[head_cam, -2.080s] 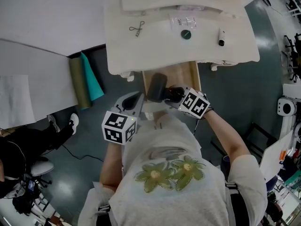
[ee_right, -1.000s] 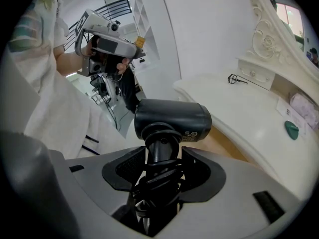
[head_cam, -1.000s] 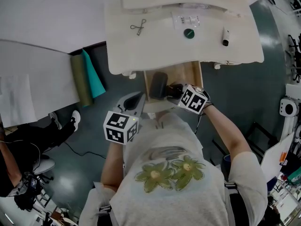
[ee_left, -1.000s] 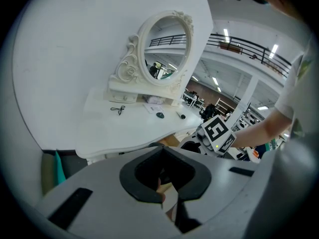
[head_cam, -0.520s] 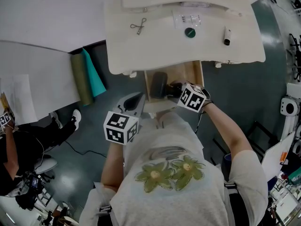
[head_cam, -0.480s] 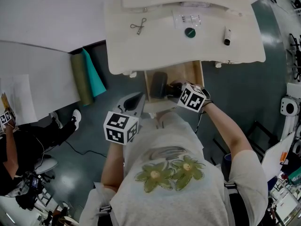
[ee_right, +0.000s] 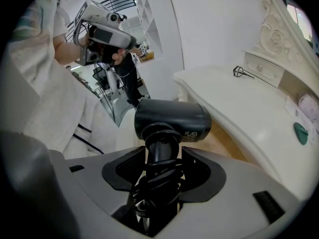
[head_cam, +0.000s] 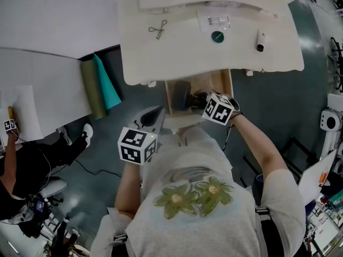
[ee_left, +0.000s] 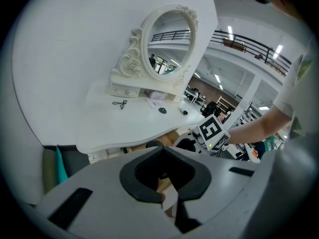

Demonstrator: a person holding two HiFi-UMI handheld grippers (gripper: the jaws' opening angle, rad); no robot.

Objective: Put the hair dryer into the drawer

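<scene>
The black hair dryer (head_cam: 181, 94) hangs over the open wooden drawer (head_cam: 213, 83) under the white dressing table (head_cam: 171, 58). My right gripper (head_cam: 197, 101) is shut on its handle, which has the cord wound round it. In the right gripper view the dryer's barrel (ee_right: 172, 119) stands just past the jaws of the right gripper (ee_right: 160, 166), with the drawer's wood (ee_right: 227, 144) behind. My left gripper (head_cam: 155, 114) is held by the drawer's front left corner. In its own view the left gripper (ee_left: 163, 150) looks shut with nothing held.
On the tabletop lie a small metal curler (head_cam: 157, 29), a clear packet (head_cam: 214, 21), a green round lid (head_cam: 217, 36) and a black tube (head_cam: 261, 40). Olive and teal rolls (head_cam: 99, 90) lean left of the table. Another person (head_cam: 21, 165) sits at far left.
The right gripper has carried the hair dryer slightly further in over the drawer. The left gripper has stayed in place.
</scene>
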